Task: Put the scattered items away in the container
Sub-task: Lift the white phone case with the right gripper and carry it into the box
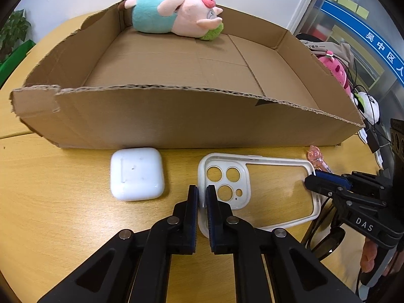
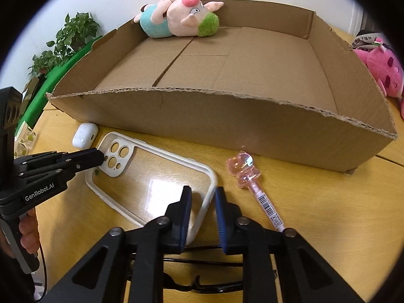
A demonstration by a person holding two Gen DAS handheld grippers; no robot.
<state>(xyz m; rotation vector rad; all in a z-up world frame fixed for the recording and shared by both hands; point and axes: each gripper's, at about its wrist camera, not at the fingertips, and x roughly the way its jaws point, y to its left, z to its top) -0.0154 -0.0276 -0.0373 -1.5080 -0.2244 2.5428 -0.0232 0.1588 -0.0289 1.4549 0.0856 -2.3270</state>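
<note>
A clear phone case with a white rim (image 1: 260,192) (image 2: 151,176) lies on the wooden table in front of the cardboard box (image 1: 176,121) (image 2: 227,131). My left gripper (image 1: 202,194) (image 2: 101,157) is shut on the case's camera-end rim. My right gripper (image 2: 202,197) (image 1: 309,180) straddles the opposite rim, its jaws a little apart. A white earbud case (image 1: 137,174) (image 2: 84,135) lies left of the phone case. A pink pen with a bear top (image 2: 248,174) (image 1: 317,159) lies to the right. A pig plush (image 1: 174,12) (image 2: 180,17) lies inside the box.
Black sunglasses (image 2: 202,272) (image 1: 325,237) lie under the right gripper near the table's front. A pink plush (image 2: 381,70) (image 1: 335,72) and other toys sit right of the box. Green plants (image 2: 65,43) stand at the far left.
</note>
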